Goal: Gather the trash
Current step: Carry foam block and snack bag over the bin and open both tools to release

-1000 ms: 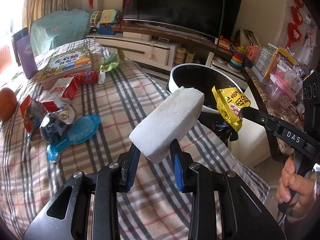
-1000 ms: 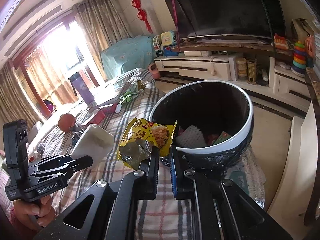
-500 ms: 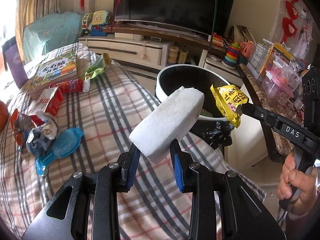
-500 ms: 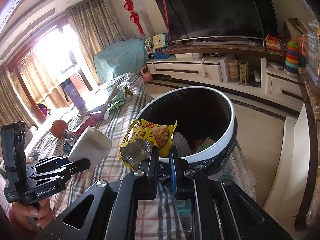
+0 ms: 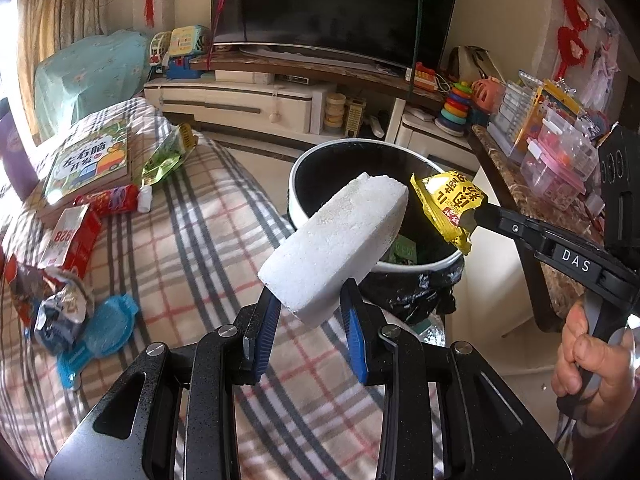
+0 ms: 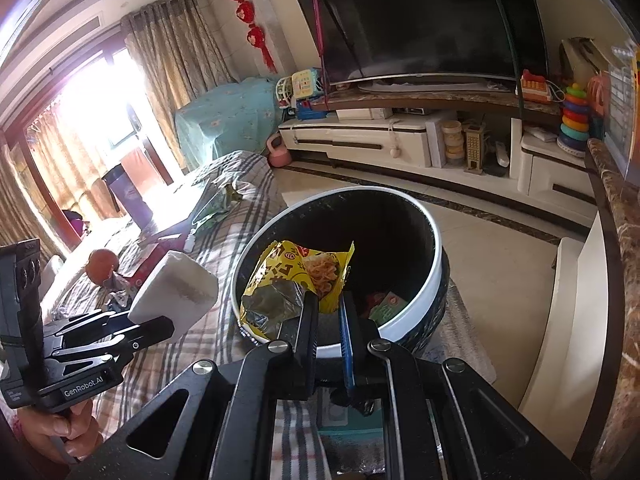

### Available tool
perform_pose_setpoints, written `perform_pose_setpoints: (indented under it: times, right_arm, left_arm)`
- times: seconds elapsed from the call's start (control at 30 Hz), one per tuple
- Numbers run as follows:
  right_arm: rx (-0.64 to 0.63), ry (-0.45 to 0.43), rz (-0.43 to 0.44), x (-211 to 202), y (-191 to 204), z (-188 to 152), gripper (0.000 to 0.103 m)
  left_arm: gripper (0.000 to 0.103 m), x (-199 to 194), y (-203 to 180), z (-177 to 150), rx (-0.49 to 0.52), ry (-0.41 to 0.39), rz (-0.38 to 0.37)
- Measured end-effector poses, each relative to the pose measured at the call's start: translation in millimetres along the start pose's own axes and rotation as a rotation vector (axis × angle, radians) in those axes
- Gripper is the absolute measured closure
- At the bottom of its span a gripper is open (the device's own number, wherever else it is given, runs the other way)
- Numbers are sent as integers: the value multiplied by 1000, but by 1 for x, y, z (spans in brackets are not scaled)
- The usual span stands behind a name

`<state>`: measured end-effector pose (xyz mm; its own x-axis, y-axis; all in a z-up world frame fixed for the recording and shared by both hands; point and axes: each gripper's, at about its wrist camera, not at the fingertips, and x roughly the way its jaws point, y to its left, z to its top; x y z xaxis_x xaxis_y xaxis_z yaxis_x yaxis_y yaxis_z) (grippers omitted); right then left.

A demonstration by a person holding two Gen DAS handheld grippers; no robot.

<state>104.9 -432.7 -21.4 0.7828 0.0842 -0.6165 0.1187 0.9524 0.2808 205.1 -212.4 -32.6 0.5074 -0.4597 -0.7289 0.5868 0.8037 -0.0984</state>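
Observation:
My left gripper (image 5: 310, 304) is shut on a white foam block (image 5: 336, 244) and holds it up in front of the round trash bin (image 5: 304, 172), near its rim. My right gripper (image 6: 326, 304) is shut on a yellow snack wrapper (image 6: 304, 276) that hangs over the bin's (image 6: 436, 276) near rim. Each gripper shows in the other's view: the right gripper (image 5: 472, 216) with the yellow wrapper (image 5: 448, 204) at the bin's right side, the left gripper (image 6: 156, 328) with the foam block (image 6: 176, 292) left of the bin. Some trash lies at the bin's bottom.
On the checked cloth (image 5: 192, 240) lie a red carton (image 5: 72, 236), crumpled wrappers (image 5: 52, 308), a blue plastic piece (image 5: 100, 328), a green packet (image 5: 164, 156) and a picture book (image 5: 92, 160). A TV stand (image 5: 248, 100) stands behind; a shelf of toys (image 5: 540, 132) is at the right.
Both grippers have moved toward the bin with their loads. The bin looks larger and nearer, and the yellow wrapper now hangs over its opening.

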Motion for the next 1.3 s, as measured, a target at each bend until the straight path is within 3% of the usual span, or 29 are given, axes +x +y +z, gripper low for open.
perform_pose_setpoints:
  times: [1.3]
  right_arm:
    - [-19, 23, -61, 22, -26, 28, 93]
  left_arm:
    - [73, 46, -21, 43, 32, 31, 1]
